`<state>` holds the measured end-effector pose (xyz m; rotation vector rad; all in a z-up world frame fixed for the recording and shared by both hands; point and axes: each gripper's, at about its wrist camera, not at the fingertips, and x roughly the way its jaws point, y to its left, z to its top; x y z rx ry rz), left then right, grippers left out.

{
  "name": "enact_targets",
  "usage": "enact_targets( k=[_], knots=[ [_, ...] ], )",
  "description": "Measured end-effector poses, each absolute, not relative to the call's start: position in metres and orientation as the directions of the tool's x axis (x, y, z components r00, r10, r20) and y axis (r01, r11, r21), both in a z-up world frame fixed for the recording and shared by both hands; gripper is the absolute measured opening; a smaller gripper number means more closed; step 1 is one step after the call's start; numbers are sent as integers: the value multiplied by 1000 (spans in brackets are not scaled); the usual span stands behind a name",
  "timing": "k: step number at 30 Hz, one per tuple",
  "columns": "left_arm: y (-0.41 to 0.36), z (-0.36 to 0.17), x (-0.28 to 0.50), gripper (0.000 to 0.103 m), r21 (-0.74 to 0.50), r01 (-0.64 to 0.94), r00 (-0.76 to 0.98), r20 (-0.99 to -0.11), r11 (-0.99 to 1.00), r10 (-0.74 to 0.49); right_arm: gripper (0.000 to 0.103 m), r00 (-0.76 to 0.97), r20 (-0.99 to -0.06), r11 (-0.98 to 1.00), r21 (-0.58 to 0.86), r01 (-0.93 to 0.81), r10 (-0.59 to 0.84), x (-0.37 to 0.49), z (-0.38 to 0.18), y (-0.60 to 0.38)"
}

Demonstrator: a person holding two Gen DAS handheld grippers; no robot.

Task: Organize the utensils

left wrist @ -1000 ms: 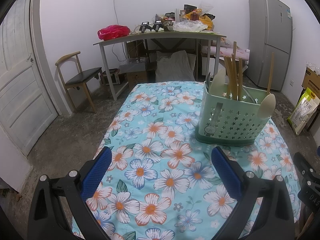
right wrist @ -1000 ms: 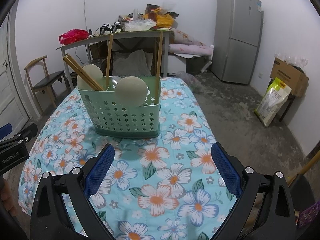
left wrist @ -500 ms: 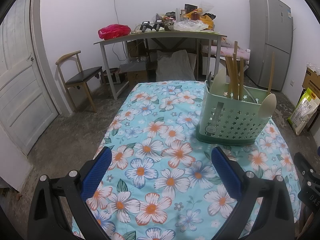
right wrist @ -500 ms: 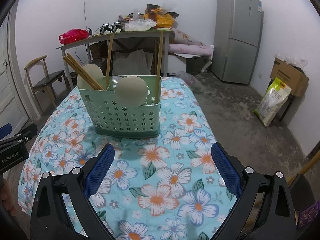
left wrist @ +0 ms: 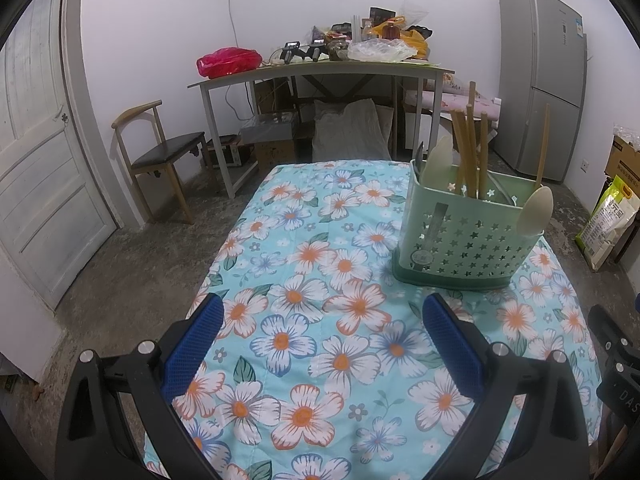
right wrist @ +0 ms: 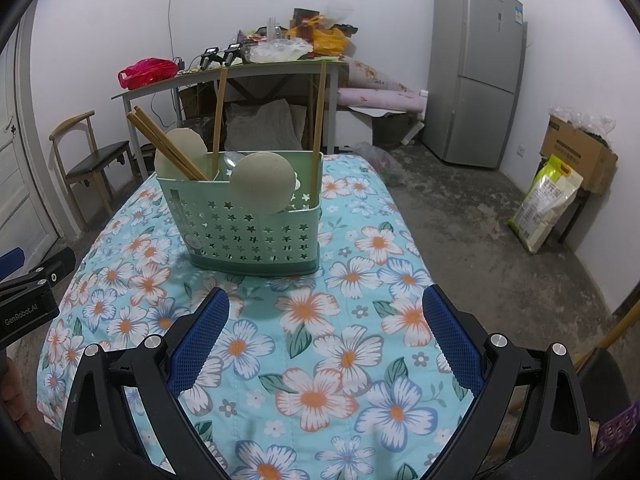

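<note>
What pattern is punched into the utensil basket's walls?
Rows of small star-shaped holes in the green basket, clearest in the right wrist view.

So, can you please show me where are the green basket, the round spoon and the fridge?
green basket (right wrist: 256, 236), right wrist view, on its star-holed front wall.
round spoon (right wrist: 262, 188), right wrist view, on the middle of its pale bowl.
fridge (right wrist: 476, 72), right wrist view, on its door front.

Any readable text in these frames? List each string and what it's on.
"GenRobot.AI": on the left gripper body, at the right wrist view's left edge.
"DAS": cut off by the frame edge, on the right gripper body, in the left wrist view.
Yellow sack: print too blurred to read.
Cardboard box: print too small to read.
Fridge sticker: unreadable.
Green basket label: unreadable.
</note>
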<state>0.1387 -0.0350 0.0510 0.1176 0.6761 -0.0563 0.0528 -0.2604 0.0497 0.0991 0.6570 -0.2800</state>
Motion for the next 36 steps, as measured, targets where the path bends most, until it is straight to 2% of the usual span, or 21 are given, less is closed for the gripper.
enact_targets(
  k=[36],
  knots=[
    [-34,51,137,98,87,96,774,-633,992,-19,93,758,-611,958,0,286,-226,52,52,-259]
  ],
)
